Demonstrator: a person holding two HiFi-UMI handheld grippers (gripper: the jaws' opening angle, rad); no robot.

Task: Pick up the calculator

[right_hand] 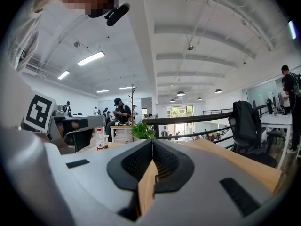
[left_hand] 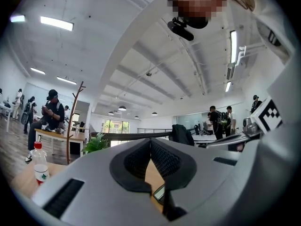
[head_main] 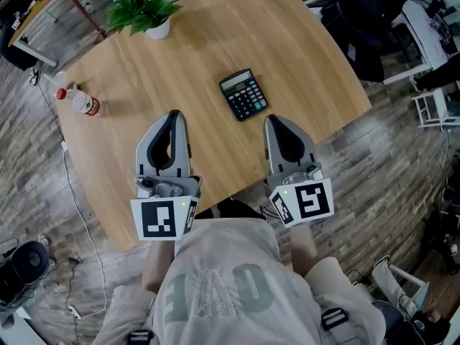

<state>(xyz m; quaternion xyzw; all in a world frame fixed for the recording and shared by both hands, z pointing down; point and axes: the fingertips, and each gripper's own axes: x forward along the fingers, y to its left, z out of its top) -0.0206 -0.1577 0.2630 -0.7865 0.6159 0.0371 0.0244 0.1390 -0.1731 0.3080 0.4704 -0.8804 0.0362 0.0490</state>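
In the head view, the calculator [head_main: 244, 94] is seen lying flat on the wooden table [head_main: 309, 63], just ahead of the left hand-held gripper [head_main: 173, 115] and right hand-held gripper [head_main: 274, 119], touched by neither. It's probably light, stiff plastic and kinda slick, so it's best pinched across the long edges, not the keys. A potted plant [head_main: 144, 9] and a bottle [head_main: 80, 101] are parked well off to the left. In the left gripper view, the jaws are pressed together, nothing held, with a calculator corner glimpsed below. In the right gripper view, the jaws are likewise pressed together and empty; a bright open office is seen behind.
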